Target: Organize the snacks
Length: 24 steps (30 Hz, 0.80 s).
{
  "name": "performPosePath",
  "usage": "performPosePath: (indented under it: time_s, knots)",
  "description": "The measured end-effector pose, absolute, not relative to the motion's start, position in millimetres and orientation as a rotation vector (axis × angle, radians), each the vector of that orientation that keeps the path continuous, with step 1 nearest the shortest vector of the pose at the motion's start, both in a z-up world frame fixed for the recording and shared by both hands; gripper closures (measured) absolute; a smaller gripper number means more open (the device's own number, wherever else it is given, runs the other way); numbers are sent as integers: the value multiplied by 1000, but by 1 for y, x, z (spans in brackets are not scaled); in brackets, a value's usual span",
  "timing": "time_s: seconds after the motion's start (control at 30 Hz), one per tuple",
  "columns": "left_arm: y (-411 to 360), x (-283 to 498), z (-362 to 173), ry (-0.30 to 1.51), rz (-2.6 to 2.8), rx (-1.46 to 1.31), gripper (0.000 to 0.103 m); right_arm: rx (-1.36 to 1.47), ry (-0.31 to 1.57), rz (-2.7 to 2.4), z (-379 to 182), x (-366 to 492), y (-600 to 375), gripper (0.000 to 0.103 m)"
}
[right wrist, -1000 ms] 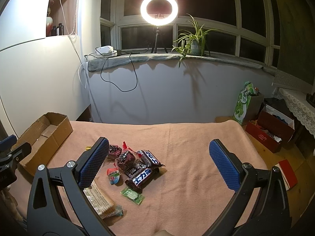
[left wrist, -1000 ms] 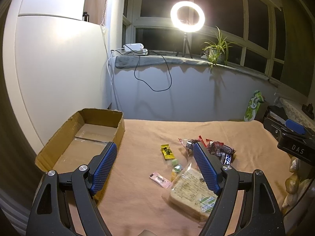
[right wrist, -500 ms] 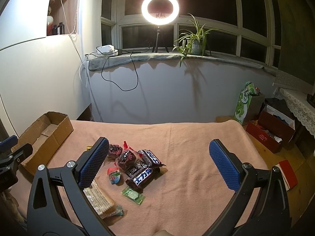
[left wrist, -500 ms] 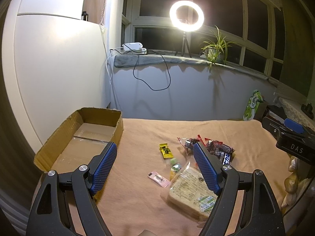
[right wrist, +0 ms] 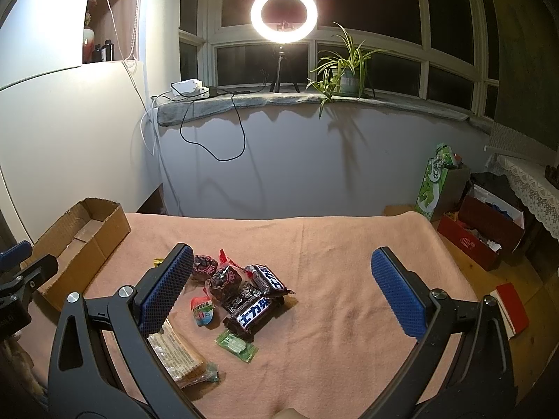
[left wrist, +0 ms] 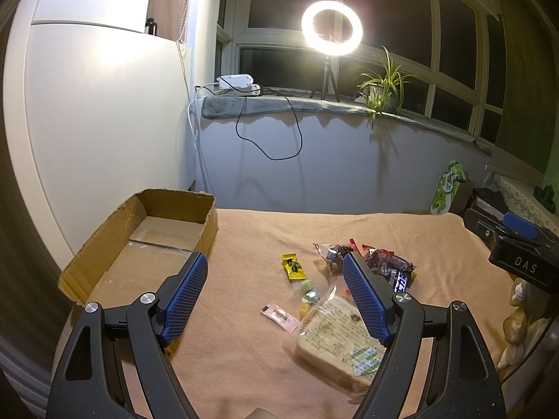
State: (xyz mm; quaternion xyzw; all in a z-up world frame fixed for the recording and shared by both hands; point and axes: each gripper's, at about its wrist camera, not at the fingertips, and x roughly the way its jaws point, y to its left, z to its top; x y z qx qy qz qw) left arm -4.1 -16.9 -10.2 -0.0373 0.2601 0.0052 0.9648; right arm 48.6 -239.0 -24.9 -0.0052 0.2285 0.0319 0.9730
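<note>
Nothing is sorted yet: the cardboard box [left wrist: 153,241] sits empty at the table's left, while the snacks [right wrist: 241,293] lie clustered mid-table. Left gripper [left wrist: 274,291] and right gripper [right wrist: 281,289] hover wide open, holding nothing.

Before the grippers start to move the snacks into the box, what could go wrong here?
1. The dark wrapped Snickers bars lie piled against the red-wrapped sweets; one grab may drag several.
2. The clear-bagged sliced bread is soft; the open left gripper could crush it.
3. The flat pink sachet lies flush on the peach cloth, so fingers may pinch fabric instead. The brown cardboard box is light and may slide.
</note>
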Motion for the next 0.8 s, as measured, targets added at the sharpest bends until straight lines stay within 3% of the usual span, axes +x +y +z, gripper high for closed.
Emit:
performPosePath:
  time_s: [0.8]
  knots:
    - [-6, 0, -31, 608, -2, -103, 23, 7, 517, 168, -43, 58, -225, 0]
